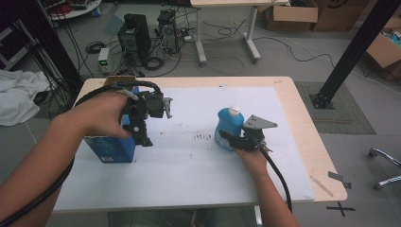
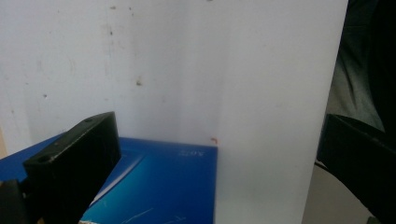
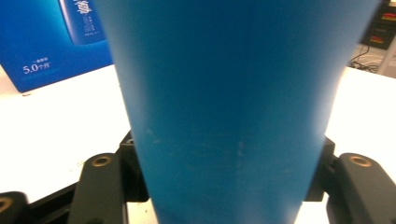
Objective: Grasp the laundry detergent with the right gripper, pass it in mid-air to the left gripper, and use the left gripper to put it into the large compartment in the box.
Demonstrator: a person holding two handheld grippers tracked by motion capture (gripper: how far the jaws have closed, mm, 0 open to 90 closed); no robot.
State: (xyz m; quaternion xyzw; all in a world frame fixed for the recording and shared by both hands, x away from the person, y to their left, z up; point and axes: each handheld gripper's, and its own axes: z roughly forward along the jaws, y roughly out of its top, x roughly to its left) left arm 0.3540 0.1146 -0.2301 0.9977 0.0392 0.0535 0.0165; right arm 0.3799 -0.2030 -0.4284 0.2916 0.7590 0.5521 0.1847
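- At the left of the high view, much of the blue box (image 1: 109, 149) is hidden by the left hand (image 1: 97, 116) and the left gripper (image 1: 144, 137), which is held over it.
- In the left gripper view, the jaws are seen spread wide; one corner of the box (image 2: 159, 186) lies low between them, and it is not pressed by either jaw.
- The print on the box (image 3: 44, 42) is shown in the right gripper view, but it is too small to be read fully.
- At the middle of the table, the blue bottle (image 1: 228, 126) with its white cap (image 1: 233, 111) stands upright on the white sheet (image 1: 189, 165).
- The right gripper (image 1: 231, 139) is held against the bottle's side; the bottle (image 3: 224, 116) is pinched between its jaws, as the right gripper view shows from close.
- The bottle's top and base are cut off in that view.
- The sheet covers most of the wooden table (image 1: 307, 137) and carries dark marks (image 1: 202, 137).
- Behind the table, computers (image 1: 135, 40), cables and cardboard boxes (image 1: 291, 16) stand on a grey floor.
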